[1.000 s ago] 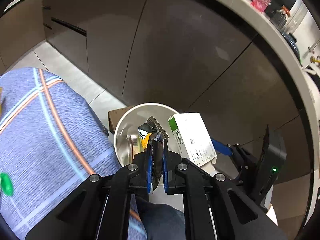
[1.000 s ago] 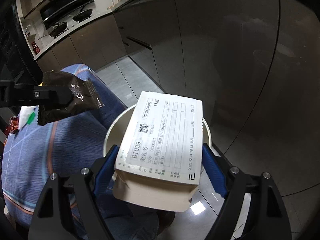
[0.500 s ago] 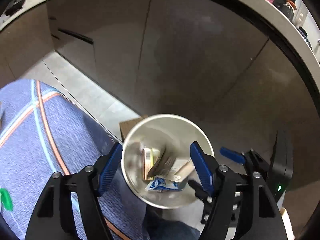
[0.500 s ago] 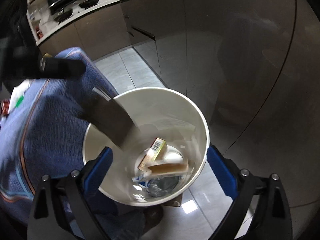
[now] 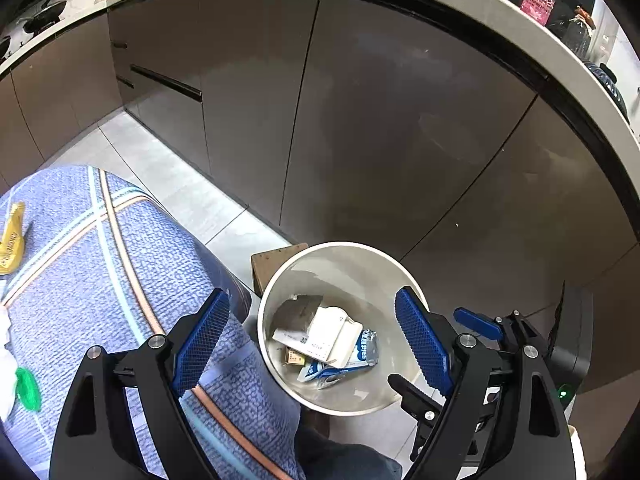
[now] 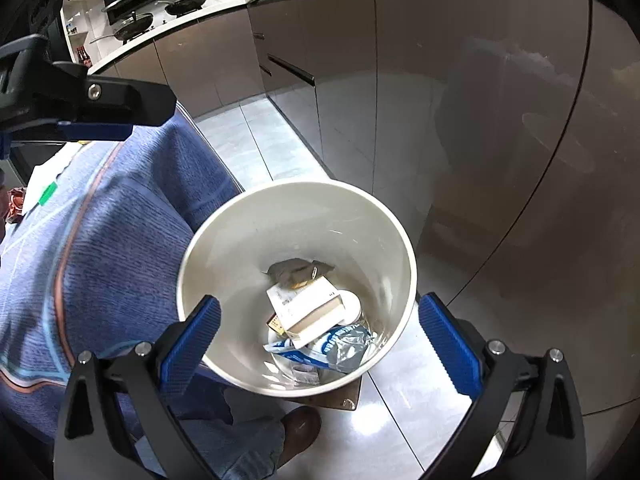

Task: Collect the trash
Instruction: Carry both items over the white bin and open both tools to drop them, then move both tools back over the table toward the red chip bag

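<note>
A white round bin (image 5: 280,280) (image 6: 224,232) stands on the floor beside a table with a blue cloth. Inside it lie a white box (image 5: 330,334) (image 6: 308,308), a dark foil wrapper (image 5: 298,310) (image 6: 296,272) and a blue-and-white packet (image 5: 360,354) (image 6: 332,344). My left gripper (image 5: 312,344) is open and empty above the bin. My right gripper (image 6: 320,336) is open and empty above the bin too. It shows at the lower right of the left wrist view (image 5: 480,324).
The blue checked tablecloth (image 5: 100,260) (image 6: 100,240) holds a yellow wrapper (image 5: 12,240) and white trash with a green tag (image 5: 24,392). Brown cabinets (image 5: 360,120) stand behind the bin. A brown box (image 5: 272,264) sits on the tiled floor under the bin.
My left gripper opened and dropped the dark wrapper into the bin. My right gripper opened and dropped the white box into the bin. Both items now rest inside.
</note>
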`<state>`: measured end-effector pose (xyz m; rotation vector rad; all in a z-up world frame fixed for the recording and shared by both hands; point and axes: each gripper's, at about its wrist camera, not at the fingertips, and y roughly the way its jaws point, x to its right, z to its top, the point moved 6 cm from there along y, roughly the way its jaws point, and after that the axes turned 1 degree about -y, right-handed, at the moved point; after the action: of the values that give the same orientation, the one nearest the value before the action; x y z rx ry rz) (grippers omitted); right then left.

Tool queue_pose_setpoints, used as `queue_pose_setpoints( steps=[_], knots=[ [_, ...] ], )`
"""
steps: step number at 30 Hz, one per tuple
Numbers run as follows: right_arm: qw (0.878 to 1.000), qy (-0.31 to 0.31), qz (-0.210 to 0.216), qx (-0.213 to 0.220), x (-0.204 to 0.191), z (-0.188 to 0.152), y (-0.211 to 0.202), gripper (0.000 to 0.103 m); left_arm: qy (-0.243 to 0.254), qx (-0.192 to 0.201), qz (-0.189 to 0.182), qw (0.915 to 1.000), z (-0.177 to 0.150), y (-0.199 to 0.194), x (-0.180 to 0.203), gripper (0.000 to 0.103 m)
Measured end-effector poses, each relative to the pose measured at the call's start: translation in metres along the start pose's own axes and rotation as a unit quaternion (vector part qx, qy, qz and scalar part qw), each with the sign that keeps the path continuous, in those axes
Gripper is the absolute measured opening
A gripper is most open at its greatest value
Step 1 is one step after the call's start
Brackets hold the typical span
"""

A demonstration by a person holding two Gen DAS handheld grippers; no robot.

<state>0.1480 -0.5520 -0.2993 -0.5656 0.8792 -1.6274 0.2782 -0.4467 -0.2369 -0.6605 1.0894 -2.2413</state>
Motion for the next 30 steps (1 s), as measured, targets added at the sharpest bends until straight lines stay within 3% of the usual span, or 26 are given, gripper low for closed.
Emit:
queue_pose_setpoints(
  steps=[9,24,30],
  knots=[
    [0.999,-0.013,0.003,0.031,-0.022,0.020,-0.045,0.099,-0.012,0.050,0.033,0.9981,-0.003,-0.063,-0.009,0.093],
    [0.994,-0.053,0.028,0.092,-0.099,0.045,-0.118,0.100,-0.060,0.110,0.080,0.9888,-0.032,-0.180,-0.049,0.094],
    [0.991,-0.074,0.047,0.103,-0.137,0.049,-0.134,0.100,-0.090,0.129,0.101,0.9824,-0.058,-0.222,-0.089,0.094]
  ],
)
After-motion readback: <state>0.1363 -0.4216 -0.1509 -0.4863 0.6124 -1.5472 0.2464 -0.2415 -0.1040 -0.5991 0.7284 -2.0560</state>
